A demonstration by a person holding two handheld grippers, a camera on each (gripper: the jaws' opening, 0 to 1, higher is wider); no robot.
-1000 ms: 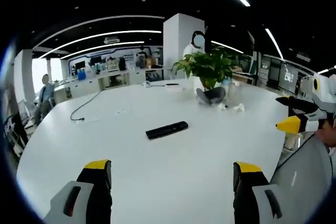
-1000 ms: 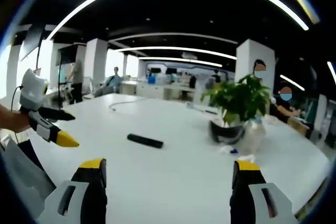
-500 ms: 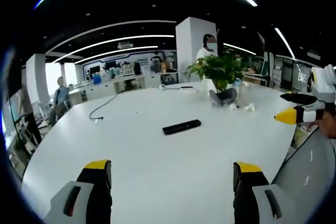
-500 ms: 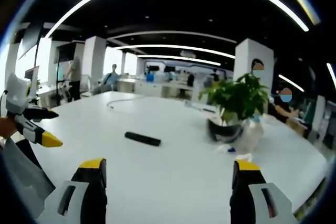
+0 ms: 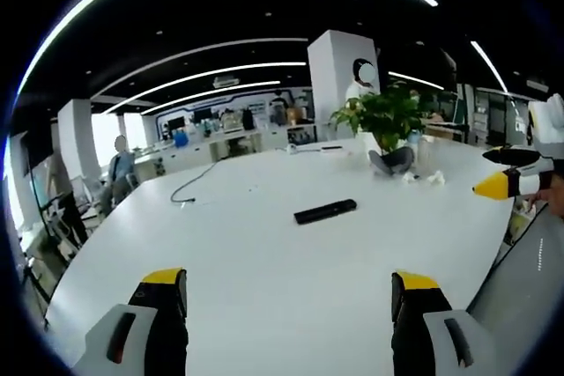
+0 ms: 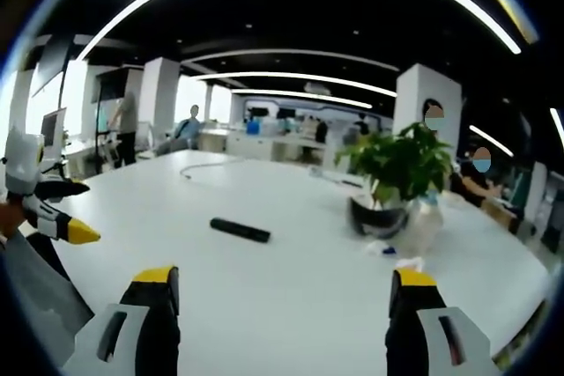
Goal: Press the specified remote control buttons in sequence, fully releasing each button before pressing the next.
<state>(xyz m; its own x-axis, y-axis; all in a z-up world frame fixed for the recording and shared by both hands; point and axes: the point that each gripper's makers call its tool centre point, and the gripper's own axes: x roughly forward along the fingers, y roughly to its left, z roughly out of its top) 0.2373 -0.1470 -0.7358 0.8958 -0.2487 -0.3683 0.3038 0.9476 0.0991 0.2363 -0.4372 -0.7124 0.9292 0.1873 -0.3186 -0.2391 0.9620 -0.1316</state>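
Note:
A black remote control (image 5: pixel 325 211) lies flat on the large white table (image 5: pixel 264 261), well ahead of both grippers; in the right gripper view the remote (image 6: pixel 241 231) lies left of centre. My left gripper (image 5: pixel 286 292) is open and holds nothing, its yellow-tipped jaws wide apart above the table's near part. My right gripper (image 6: pixel 282 292) is open and holds nothing too. The right gripper (image 5: pixel 514 178) juts in at the right edge of the left gripper view. At the left edge of the right gripper view is the left gripper (image 6: pixel 55 213).
A potted green plant (image 6: pixel 397 178) stands on the table right of the remote, with a clear bottle (image 6: pixel 426 217) and crumpled paper (image 6: pixel 405 261) beside it. A black cable (image 5: pixel 189 187) trails over the far side. A grey chair back (image 5: pixel 529 279) stands at right. People sit further off.
The left gripper view has swung left, so the remote and plant sit further right in it. In the right gripper view the left gripper has drawn back leftward. The remote has not moved.

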